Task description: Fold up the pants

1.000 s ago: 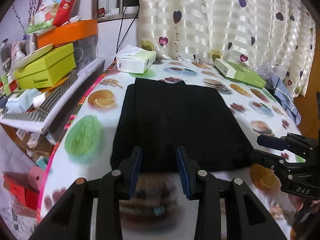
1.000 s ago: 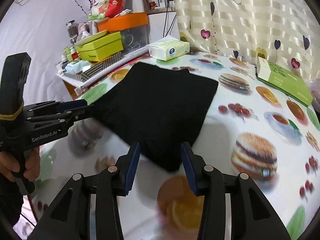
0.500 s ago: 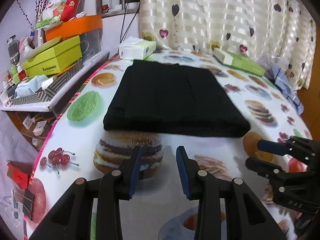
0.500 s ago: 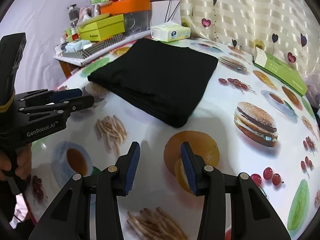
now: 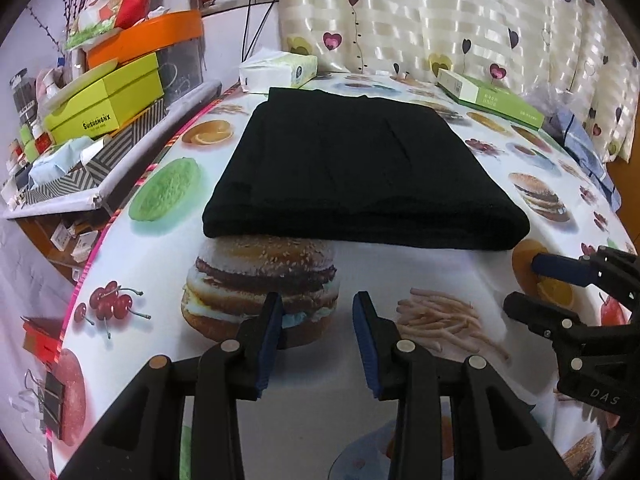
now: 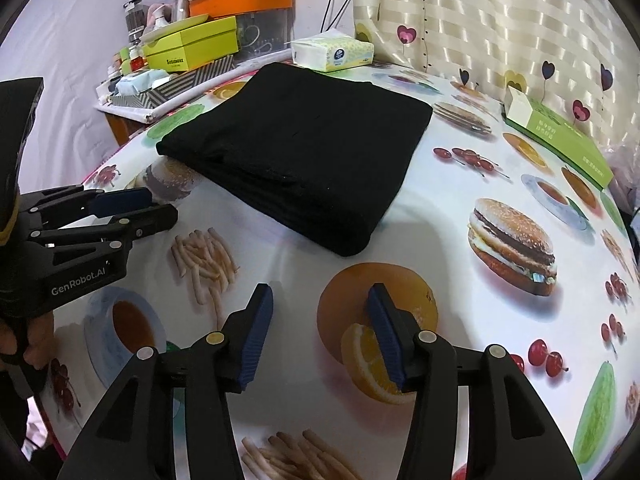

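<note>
Black knit pants (image 5: 360,172), folded into a thick flat rectangle, lying on the tabletop (image 5: 432,276) with its glossy food-print cover, near end just beyond both tools. Left tool (image 5: 316,322) low over the printed burger, blue pads apart, nothing between them. Right tool (image 6: 318,312) over the printed orange, pads apart and opening wider, likewise empty. Neither touching the cloth.

Fold appears finished, or close to it. Risks from here, as a judgement:
- Snagging the near folded edge with an open pad on any low sweep forward, dragging the top layer and spoiling the stack.
- Sliding the whole bundle on the slick cover toward the white-and-green tissue pack (image 5: 280,72) at the far end, if pushed rather than lifted.
- Knocking the two tools together, given how near they sit side by side.
- Pinching only one layer if another fold is tried.
</note>
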`<state>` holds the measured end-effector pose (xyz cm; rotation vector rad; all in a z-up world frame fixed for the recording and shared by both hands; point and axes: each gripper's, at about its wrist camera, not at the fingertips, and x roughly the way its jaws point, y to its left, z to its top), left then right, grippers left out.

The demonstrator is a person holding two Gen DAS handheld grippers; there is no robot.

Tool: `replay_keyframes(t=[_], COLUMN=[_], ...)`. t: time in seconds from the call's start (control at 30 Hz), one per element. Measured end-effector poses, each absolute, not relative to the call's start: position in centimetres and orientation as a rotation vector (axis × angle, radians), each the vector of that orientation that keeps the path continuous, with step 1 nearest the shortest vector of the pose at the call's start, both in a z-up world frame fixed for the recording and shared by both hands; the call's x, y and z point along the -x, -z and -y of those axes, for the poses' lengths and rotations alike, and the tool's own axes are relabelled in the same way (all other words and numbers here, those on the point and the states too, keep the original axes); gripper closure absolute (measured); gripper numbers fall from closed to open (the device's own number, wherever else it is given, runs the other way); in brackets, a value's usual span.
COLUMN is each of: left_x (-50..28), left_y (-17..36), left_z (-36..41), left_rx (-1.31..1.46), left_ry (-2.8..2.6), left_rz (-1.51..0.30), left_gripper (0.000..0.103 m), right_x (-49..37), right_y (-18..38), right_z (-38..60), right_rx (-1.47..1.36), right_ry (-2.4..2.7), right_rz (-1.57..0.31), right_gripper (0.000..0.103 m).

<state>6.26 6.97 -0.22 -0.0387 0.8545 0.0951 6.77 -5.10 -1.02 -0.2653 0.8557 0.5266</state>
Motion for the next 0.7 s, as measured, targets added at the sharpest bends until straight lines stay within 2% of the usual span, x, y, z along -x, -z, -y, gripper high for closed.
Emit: replay_keyframes(t=[0.27,0.7], left_x=[-6.32,-6.35], left_y=[0.25,0.28], left_z=[-7.30,-7.28], left_rx=[0.041,0.031], left_ry=[-0.104,-0.109], left_rz=[-0.858,-0.857], left_gripper=[0.057,0.056], right_x=[-6.79,-6.82], right_y=[1.03,1.02], right_z=[5.09,5.10], right_rx=[0.266,0.267], right_ry=[-0.526,-0.526], right_rz=[-0.856,-0.856], right_gripper=[0.052,0.051])
